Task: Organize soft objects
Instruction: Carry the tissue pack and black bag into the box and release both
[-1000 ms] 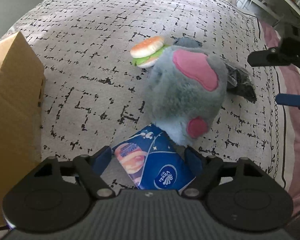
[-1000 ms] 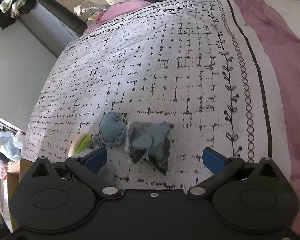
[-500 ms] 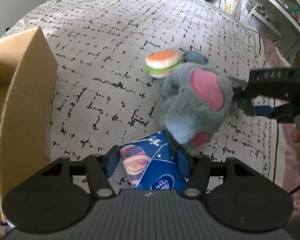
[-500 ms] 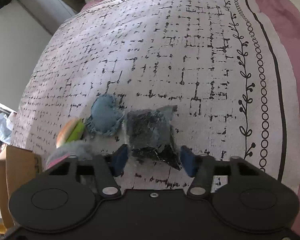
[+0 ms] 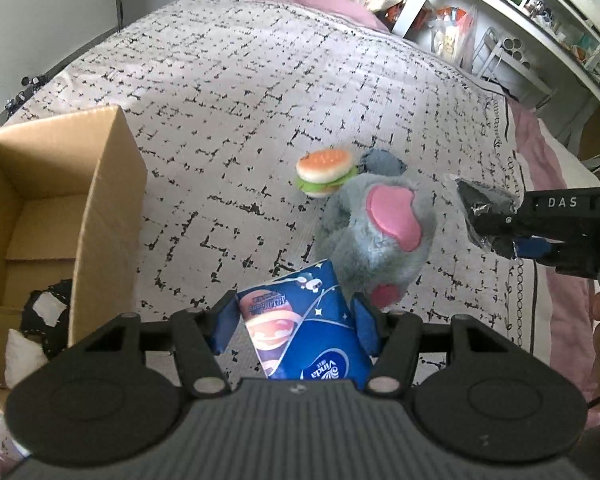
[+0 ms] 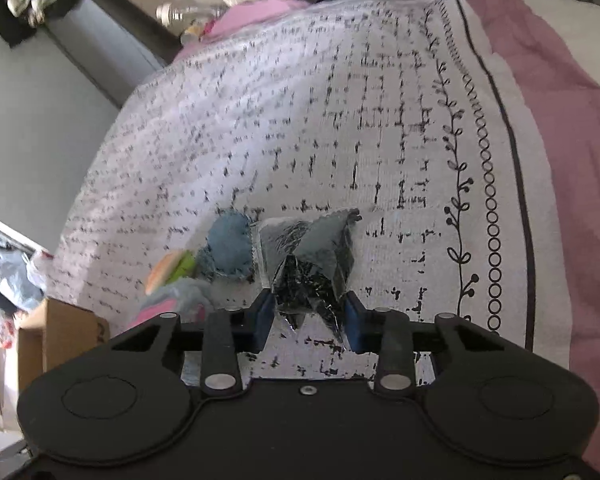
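My left gripper [image 5: 296,326] is shut on a blue tissue pack [image 5: 306,336] and holds it above the bed. My right gripper [image 6: 306,320] is shut on a clear bag of dark cloth [image 6: 306,256], lifted off the bedspread; the bag also shows in the left wrist view [image 5: 482,204]. A grey plush with pink patches [image 5: 380,236] lies on the bed just beyond the tissue pack. A burger toy [image 5: 326,172] and a blue heart-shaped cushion [image 5: 380,160] lie behind it. An open cardboard box [image 5: 60,216] stands to the left.
The box holds a black-and-white soft item [image 5: 40,316]. The patterned bedspread [image 5: 240,80] runs to a pink sheet edge [image 6: 560,120] on the right. Cluttered shelves [image 5: 520,8] stand behind the bed.
Both grippers closed and rose. The left closed on the tissue pack and lifted it; the right closed on the dark bag and lifted it off the bed.
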{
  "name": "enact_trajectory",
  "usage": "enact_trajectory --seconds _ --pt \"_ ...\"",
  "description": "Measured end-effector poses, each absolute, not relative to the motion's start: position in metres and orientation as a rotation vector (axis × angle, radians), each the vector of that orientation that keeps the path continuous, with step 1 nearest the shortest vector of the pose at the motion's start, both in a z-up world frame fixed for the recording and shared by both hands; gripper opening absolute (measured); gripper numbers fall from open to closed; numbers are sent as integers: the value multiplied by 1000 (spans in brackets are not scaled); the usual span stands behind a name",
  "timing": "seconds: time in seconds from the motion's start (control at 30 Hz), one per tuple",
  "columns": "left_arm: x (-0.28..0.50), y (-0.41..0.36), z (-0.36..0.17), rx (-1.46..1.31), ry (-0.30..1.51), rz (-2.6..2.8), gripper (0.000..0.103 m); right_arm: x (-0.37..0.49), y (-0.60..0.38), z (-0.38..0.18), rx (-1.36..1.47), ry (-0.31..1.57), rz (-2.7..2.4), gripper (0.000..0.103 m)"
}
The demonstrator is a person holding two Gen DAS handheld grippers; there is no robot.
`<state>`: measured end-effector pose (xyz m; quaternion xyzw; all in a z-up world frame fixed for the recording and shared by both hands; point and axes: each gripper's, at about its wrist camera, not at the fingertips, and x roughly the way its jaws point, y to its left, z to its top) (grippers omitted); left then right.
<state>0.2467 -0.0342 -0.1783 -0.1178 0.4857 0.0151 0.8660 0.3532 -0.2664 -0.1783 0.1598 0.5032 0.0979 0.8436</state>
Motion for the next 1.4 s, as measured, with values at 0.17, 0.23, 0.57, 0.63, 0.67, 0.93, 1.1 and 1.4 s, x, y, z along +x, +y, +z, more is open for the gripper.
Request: enact_trajectory --seconds 0.17,0.23,0.57,0.63,0.67,0.93,1.1,1.4 --pt "238 -31 -166 -244 992 24 59 343 -266 -165 364 1013 213 36" --pt "236 -28 -162 -243 989 25 59 338 -264 -160 366 1000 215 36" --pt "222 -13 -140 -236 946 49 59 306 -247 -139 386 952 212 36" --pt "220 -9 -135 -236 937 53 59 300 -243 -138 393 948 210 36" --pt "218 -7 -133 -237 932 55 59 296 -240 -137 391 944 209 36" --pt "208 11 -119 -245 906 70 59 281 -223 -124 342 901 210 36" --pt "204 26 -114 -258 895 84 59 276 -212 -121 313 889 216 36" --pt "200 61 -105 -272 867 138 59 269 -186 -118 263 877 251 36"
